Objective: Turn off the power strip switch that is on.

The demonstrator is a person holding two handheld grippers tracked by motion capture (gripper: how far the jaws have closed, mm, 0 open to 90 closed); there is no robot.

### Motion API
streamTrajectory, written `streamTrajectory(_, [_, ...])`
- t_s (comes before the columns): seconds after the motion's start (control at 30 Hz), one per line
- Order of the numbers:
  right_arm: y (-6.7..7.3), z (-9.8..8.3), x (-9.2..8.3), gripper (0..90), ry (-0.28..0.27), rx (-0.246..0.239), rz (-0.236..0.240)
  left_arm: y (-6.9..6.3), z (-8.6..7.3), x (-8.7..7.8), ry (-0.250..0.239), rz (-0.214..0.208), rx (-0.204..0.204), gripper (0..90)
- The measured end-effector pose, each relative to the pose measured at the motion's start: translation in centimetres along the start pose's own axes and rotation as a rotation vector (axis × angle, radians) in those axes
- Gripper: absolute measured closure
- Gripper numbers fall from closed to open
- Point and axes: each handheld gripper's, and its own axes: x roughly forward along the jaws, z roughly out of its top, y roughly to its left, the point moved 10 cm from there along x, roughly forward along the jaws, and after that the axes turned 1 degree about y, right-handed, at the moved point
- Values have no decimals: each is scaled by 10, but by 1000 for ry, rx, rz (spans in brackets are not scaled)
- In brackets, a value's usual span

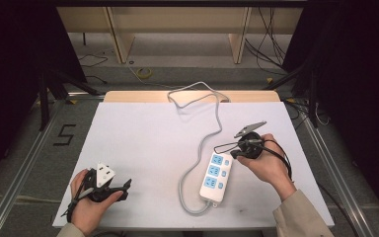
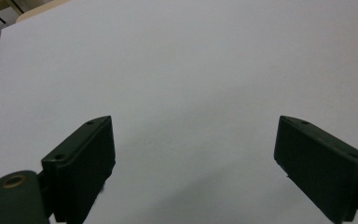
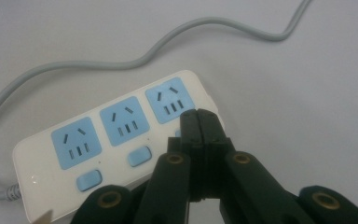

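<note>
Clearly the work in hand is at the power strip (image 1: 216, 177), which lies flat on the white table (image 1: 138, 148), right of its middle and nearer the person's edge. The right gripper (image 3: 199, 114) has its jaws closed together with nothing between them, and the tips sit over the switch button beside the end socket (image 3: 168, 100), the one farthest from where the grey cord (image 3: 121, 63) leaves the strip. Whether the tips already touch that button I cannot tell. I judge that the step is to press this switch, so the push should go straight down onto the button, not sideways, because the strip is light and may slide or tip on the smooth sheet.

The left gripper (image 1: 109, 186) rests near the front left corner of the table, well apart from the strip, with its jaws wide open and holding nothing. It could come over to steady the strip.

For moving, the white surface left of the strip is free. The cord loops just beside the strip and runs to the far edge, so a hand should keep away from it.
</note>
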Motion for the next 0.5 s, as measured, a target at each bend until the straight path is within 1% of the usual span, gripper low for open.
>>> streamTrajectory(0.17, [1, 2, 2, 900, 3, -8, 3, 0, 0, 0, 0, 0, 0, 118])
streamTrajectory(0.5, [0, 2, 7, 900, 18, -5, 1, 0, 0, 0, 1, 0, 0, 118])
